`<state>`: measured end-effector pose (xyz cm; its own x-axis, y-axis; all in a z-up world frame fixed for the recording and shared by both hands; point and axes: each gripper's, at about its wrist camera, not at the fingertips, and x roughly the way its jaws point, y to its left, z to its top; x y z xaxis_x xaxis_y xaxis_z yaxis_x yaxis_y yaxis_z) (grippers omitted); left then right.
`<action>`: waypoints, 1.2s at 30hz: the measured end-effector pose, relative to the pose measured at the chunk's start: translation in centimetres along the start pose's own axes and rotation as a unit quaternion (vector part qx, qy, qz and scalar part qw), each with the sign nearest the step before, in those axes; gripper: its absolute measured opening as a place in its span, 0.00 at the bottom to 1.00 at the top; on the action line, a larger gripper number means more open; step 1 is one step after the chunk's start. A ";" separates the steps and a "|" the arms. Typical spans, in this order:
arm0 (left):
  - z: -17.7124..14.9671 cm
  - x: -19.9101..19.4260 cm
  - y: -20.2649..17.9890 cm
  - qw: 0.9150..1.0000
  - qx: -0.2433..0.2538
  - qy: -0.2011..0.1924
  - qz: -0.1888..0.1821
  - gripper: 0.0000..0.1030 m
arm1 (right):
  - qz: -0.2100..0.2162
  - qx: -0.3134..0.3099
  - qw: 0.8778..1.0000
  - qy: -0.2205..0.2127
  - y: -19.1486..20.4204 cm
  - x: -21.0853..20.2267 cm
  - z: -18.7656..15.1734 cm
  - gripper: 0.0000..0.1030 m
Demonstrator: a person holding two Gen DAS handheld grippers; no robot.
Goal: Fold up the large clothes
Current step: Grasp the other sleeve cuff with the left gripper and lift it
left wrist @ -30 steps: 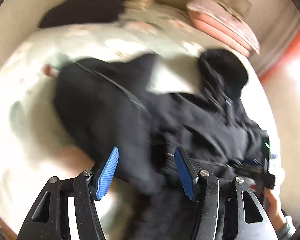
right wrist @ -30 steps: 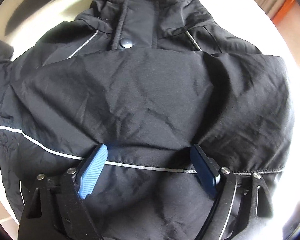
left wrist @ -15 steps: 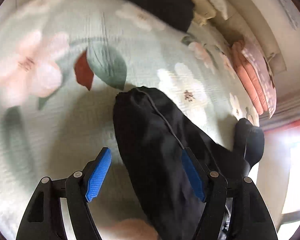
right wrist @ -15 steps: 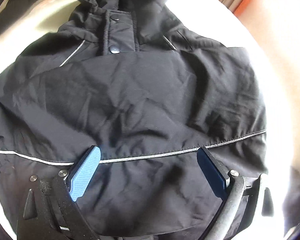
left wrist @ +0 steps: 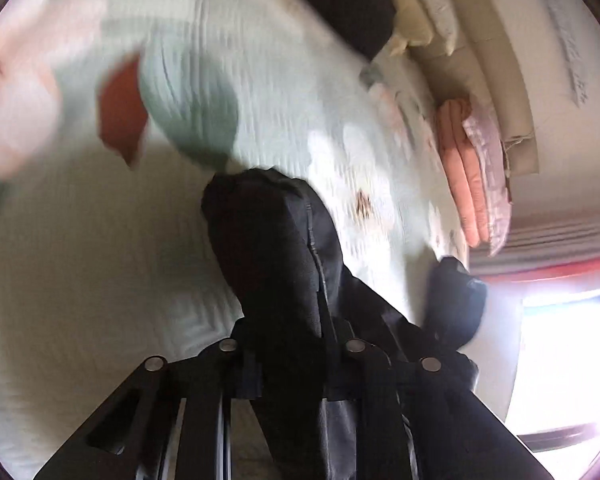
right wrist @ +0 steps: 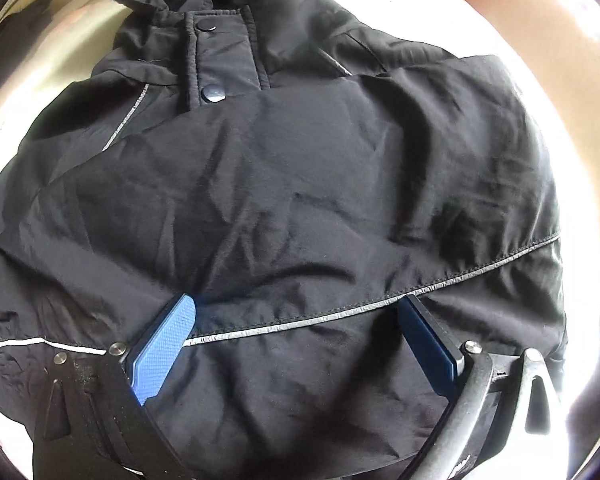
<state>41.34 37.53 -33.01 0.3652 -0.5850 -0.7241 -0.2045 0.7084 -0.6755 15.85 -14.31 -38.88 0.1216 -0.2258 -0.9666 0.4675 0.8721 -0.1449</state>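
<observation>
Left wrist — left gripper (left wrist: 290, 376) had just closed, clamped on black sleeve (left wrist: 272, 248) over floral bedspread (left wrist: 100, 264) | Right wrist — right gripper (right wrist: 296, 340) spread wide above jacket (right wrist: 300, 184), gripping nothing | Advice — carry sleeve flat across the jacket body, avoid bunching.

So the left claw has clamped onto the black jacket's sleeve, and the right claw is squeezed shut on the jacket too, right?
Not quite. The left gripper has just closed on the sleeve, but the right wrist view shows the right gripper open wide, its blue pads spread over the black jacket.
</observation>
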 end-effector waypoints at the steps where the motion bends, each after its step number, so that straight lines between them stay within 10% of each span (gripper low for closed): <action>1: -0.5 -1.7 -0.6 0.999 0.015 -0.028 0.002 0.17 | -0.007 -0.007 1.000 -0.005 0.4 -0.4 -0.1 0.97; 10: -5.0 -13.5 2.5 0.984 -0.010 -0.163 0.075 0.16 | 0.027 -0.069 0.995 -0.069 7.7 -6.9 -1.5 0.88; 16: -10.4 -13.1 8.8 0.973 -0.079 -0.145 0.162 0.17 | 0.117 -0.154 0.977 -0.087 18.2 -10.2 -2.2 0.88; 23: -11.4 -11.9 12.8 0.975 -0.148 -0.123 0.113 0.25 | 0.109 -0.244 0.961 -0.068 28.2 -8.1 -2.9 0.86; 29: -9.9 -13.0 13.3 0.977 -0.141 -0.129 0.091 0.63 | 0.119 -0.267 0.955 -0.059 31.3 -7.4 -3.5 0.85; 36: -9.4 -12.0 16.5 0.970 -0.192 -0.139 0.059 0.62 | 0.117 -0.268 0.956 -0.007 33.3 -2.3 -3.6 1.00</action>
<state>25.04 52.52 -36.77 0.5384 -0.3425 -0.7700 -0.5628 0.5339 -0.6310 27.94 16.80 -42.24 0.1807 -0.0003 -0.9835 -0.0903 0.9958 -0.0169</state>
